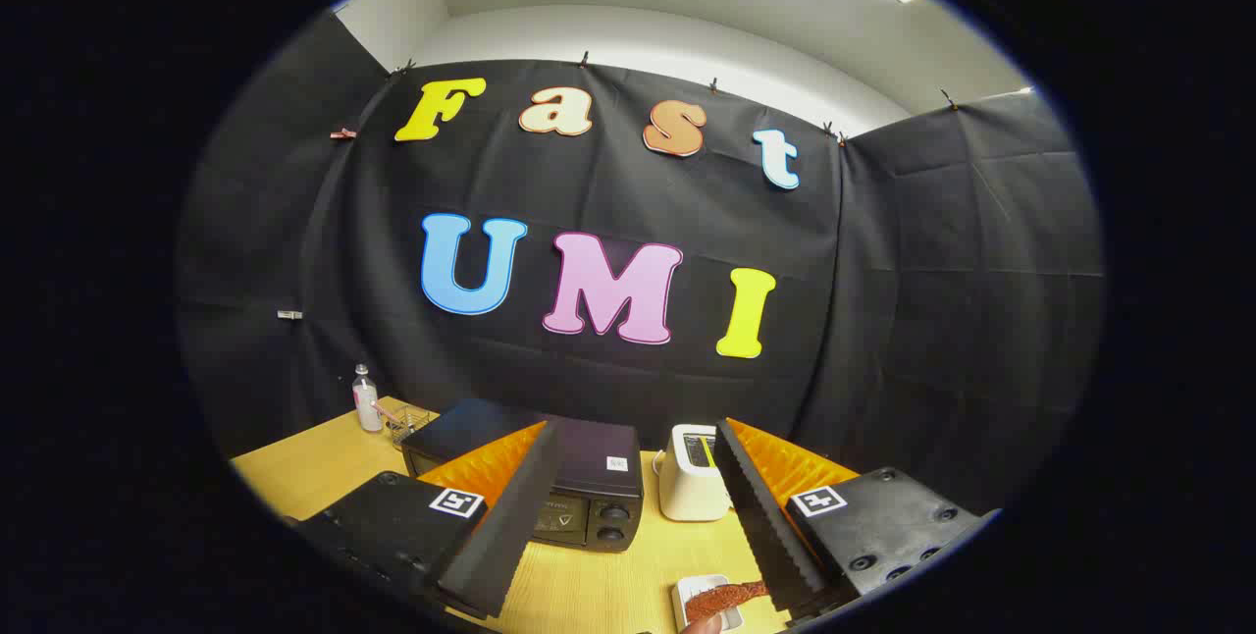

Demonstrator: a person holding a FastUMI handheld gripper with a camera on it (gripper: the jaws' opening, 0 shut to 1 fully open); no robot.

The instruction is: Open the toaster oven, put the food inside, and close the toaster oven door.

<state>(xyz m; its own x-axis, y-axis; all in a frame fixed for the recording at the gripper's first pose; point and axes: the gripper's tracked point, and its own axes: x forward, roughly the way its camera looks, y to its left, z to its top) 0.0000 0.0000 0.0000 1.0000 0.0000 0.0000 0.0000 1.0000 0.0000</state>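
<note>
Tongs (628, 516): your fingers spread wide, empty. Toaster oven (549, 477) at twelve o'clock, just beyond them, door shut; food (724, 599) at five o'clock.

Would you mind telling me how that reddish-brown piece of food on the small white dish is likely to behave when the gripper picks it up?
The food looks thin and flat, so probably light. Its rough surface should grip rather than slip. It overhangs the small white dish, which may slide if nudged. The gripper is open, its fingers flanking the toaster oven.

The fingers (746, 506) are spread wide, holding nothing. The black toaster oven (579, 487) sits ahead on the tabletop (294, 472). The brown food (724, 598) lies between the fingers.
</note>
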